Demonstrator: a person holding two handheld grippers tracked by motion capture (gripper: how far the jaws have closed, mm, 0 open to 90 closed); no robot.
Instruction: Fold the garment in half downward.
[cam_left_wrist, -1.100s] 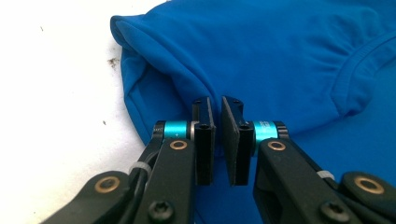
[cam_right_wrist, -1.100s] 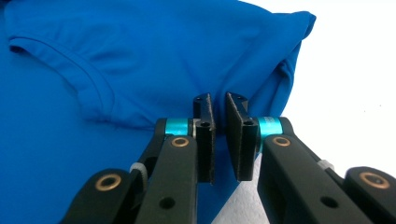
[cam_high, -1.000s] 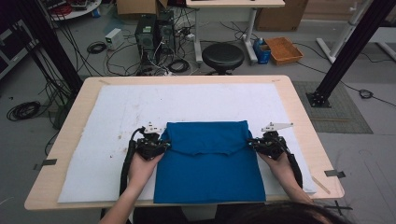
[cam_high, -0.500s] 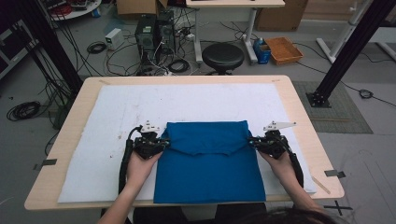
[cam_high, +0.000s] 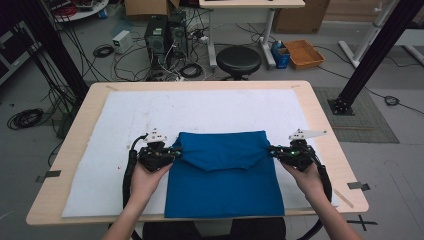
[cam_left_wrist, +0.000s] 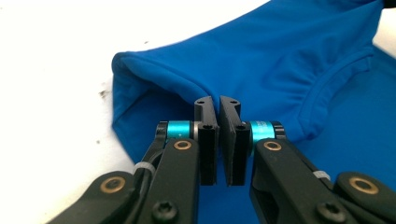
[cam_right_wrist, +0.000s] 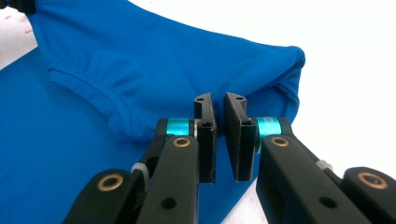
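Note:
A blue garment (cam_high: 225, 185) lies on the white mat (cam_high: 210, 107), with its far part folded back toward me so a curved hem shows. My left gripper (cam_high: 176, 151) pinches the left end of that fold, and my right gripper (cam_high: 270, 149) pinches the right end. In the left gripper view the jaws (cam_left_wrist: 218, 105) stand nearly together on the cloth (cam_left_wrist: 280, 56), whose fold edge is raised off the mat. The right gripper (cam_right_wrist: 218, 102) is likewise shut on the fold (cam_right_wrist: 116, 46), with blue showing in the narrow gap. A hand holds each gripper.
The mat covers most of the wooden table (cam_high: 325, 125). Beyond the far edge stand a black stool (cam_high: 238, 61), computer cases (cam_high: 162, 35) and tangled cables on the floor. Black frame posts (cam_high: 372, 55) rise at both sides.
Both grippers have risen slightly with the ends of the fold held, so the folded edge now sits a little off the mat.

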